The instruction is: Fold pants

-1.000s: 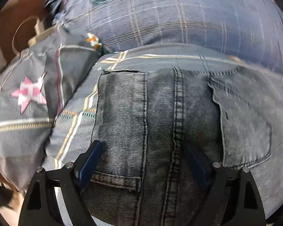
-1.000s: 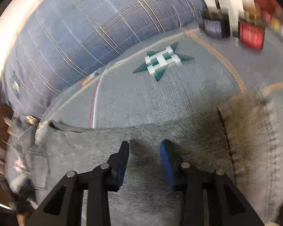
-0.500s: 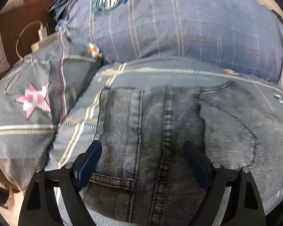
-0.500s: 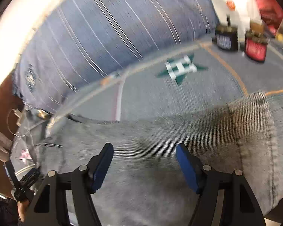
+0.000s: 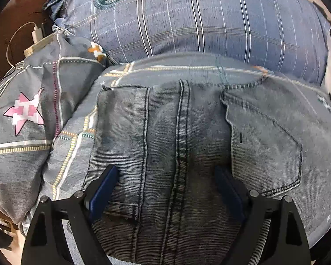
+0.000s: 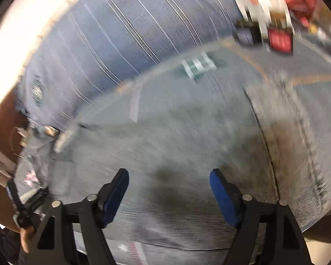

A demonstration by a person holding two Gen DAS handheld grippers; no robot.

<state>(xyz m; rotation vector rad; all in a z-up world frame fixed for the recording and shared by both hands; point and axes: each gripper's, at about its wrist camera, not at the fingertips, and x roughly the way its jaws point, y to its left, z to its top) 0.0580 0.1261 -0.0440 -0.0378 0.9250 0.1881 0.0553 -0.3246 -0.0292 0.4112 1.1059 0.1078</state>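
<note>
Grey-blue jeans (image 5: 183, 137) lie flat on a bed, seat side up, with the centre seam and back pockets showing in the left wrist view. My left gripper (image 5: 167, 174) is open just above the seat, its blue pads on either side of the centre seam. In the right wrist view, which is blurred, my right gripper (image 6: 170, 178) is open and empty above a leg of the jeans (image 6: 187, 154), near the hem band (image 6: 291, 145). My left gripper shows small at the left edge of that view (image 6: 26, 201).
The jeans rest on a grey patterned bedsheet (image 5: 72, 145). A large blue plaid pillow (image 5: 198, 19) lies behind. A grey cushion with a pink star (image 5: 26, 112) sits left. A charger and cable (image 5: 36, 33) lie far left. Dark and red jars (image 6: 278, 37) stand far right.
My right gripper has opened from nearly shut to wide and is moving, blurring its view. My left gripper stays open and has shifted slightly over the seat.
</note>
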